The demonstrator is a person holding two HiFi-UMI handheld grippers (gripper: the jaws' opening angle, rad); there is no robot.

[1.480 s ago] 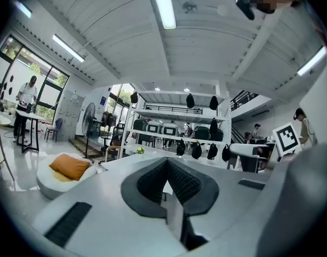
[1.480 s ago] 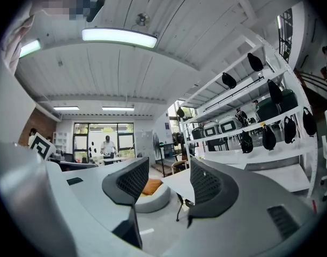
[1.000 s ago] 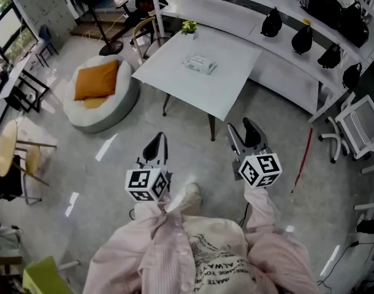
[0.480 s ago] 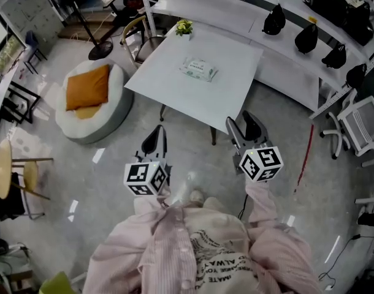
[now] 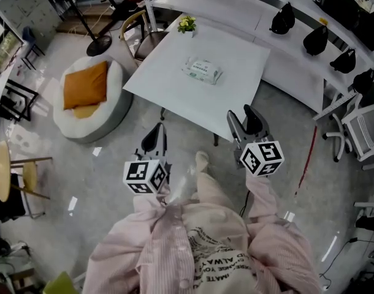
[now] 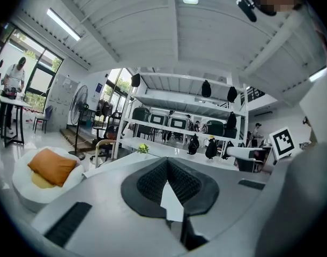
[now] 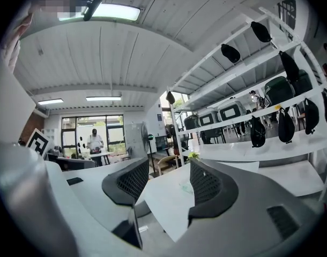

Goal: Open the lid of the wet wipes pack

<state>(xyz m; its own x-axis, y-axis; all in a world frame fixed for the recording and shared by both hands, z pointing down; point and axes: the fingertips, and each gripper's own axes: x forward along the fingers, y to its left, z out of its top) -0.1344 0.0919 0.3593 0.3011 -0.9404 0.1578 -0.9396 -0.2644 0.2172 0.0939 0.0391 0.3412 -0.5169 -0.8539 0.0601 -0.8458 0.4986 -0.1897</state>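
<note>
Currently at the approach step: nothing on the wet wipes pack (image 5: 202,70) is touched. The pack lies flat near the middle of the white tabletop (image 5: 175,94), with a small potted plant (image 5: 187,24) at the far corner. Its lid is too small to read from the head view.

The person stands on the floor short of the tabletop's near edge. Both tools are held in front of the body, well apart from the pack.

- Left hand-held gripper (image 5: 156,138): its own view shows the pads drawn together at the tips with only a thin wedge of light below. Nothing is held.
- Right hand-held gripper (image 5: 243,124): jaws spread with a clear gap. The tabletop shows through the gap, and nothing is held or touched.

Judgement on the next move: close in on the tabletop and bring both tools down over the pack. One tool could steady the body while the other catches the lid's tab. The left jaws would need to part first if they are to hold anything.
</note>
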